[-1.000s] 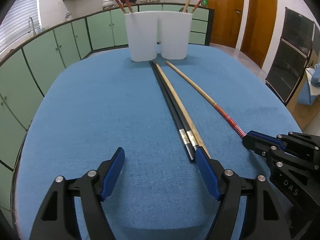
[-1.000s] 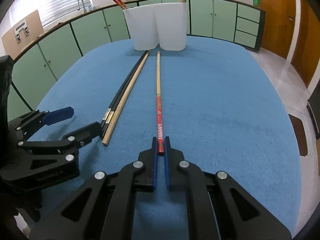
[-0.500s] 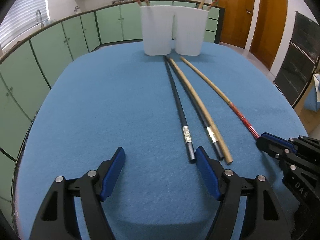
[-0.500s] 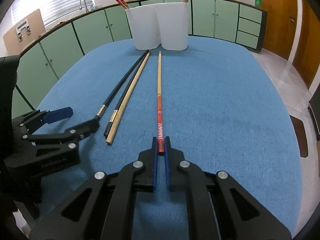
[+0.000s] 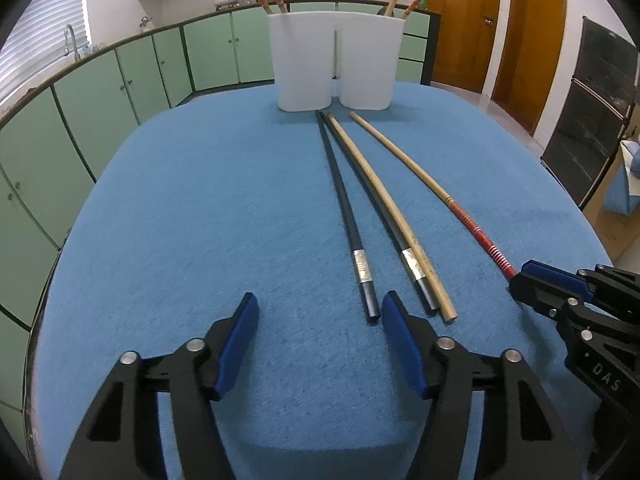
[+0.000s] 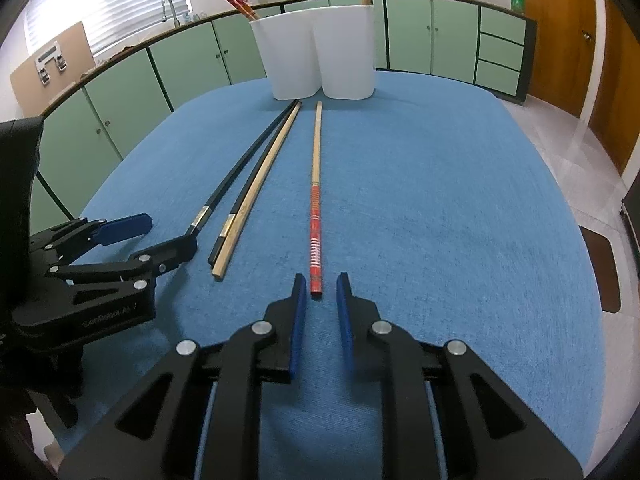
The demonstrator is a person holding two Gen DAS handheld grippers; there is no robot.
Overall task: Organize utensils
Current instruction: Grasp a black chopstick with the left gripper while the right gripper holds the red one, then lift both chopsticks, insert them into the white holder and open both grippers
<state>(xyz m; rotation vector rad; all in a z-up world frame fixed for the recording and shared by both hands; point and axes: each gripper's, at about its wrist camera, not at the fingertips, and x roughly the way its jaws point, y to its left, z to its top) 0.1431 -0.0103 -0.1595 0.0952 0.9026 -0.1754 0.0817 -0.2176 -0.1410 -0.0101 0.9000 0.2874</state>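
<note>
Several chopsticks lie on the blue table, pointing at a white two-part holder at the far edge. A black chopstick lies apart from a second black one and a plain wooden one. A red-ended chopstick lies to the right. My left gripper is open, its right finger beside the first black chopstick's near end. My right gripper is open, with the red end lying on the table between its fingertips.
The holder has red and wooden chopsticks standing in both parts. Green cabinets ring the room behind the table. Wooden doors and a dark oven stand to the right. The left gripper shows in the right wrist view.
My right gripper has opened and released the red-ended chopstick, which now lies on the table. The first black chopstick was pushed left, away from the other two. The left gripper stayed open.
</note>
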